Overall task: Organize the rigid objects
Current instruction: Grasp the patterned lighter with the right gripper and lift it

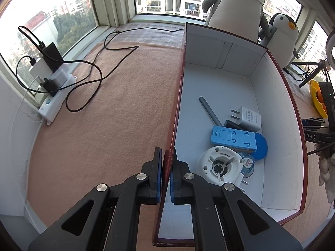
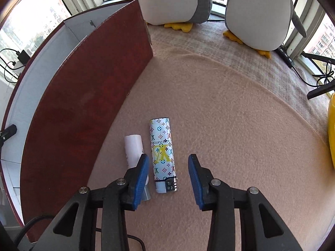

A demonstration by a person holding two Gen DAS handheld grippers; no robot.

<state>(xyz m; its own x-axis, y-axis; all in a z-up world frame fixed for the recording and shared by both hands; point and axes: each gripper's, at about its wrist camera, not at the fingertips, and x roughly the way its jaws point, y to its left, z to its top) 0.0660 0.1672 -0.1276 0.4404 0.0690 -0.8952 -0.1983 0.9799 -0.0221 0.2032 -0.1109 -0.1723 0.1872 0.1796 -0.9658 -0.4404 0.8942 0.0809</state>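
Right gripper (image 2: 168, 173) set over the patterned lighter (image 2: 162, 154) on the peach blanket (image 2: 230, 125); jaws part-way open, gripping nothing — blue pads either side, left pad close by the lighter's edge, right pad with a clear gap. Lighter flat on the cloth, long axis running away from the camera along the line of the fingers, metal head nearest the wrist; so squeezed across its narrow width if closed here. Lying nearer the left pad than the right — likely a nudge toward the left pad needed to centre it. White tube (image 2: 134, 149) just beside the lighter on its left, partly under the left finger; a risk of catching it in the same pinch.

Left gripper (image 1: 166, 175) clamped shut on the near wall of the red box (image 1: 293, 113), one pad outside, one inside — steadying it, by the look of it; well away from the lighter, so the pick falls to the right hand.

Seen only from the left wrist: the box's white inside, already holding a blue stand (image 1: 233, 139), white charger (image 1: 250, 118), grey rod (image 1: 209, 110) and round white part (image 1: 219, 165). Seen only from the right wrist: lighter and tube, just outside the box's red wall.
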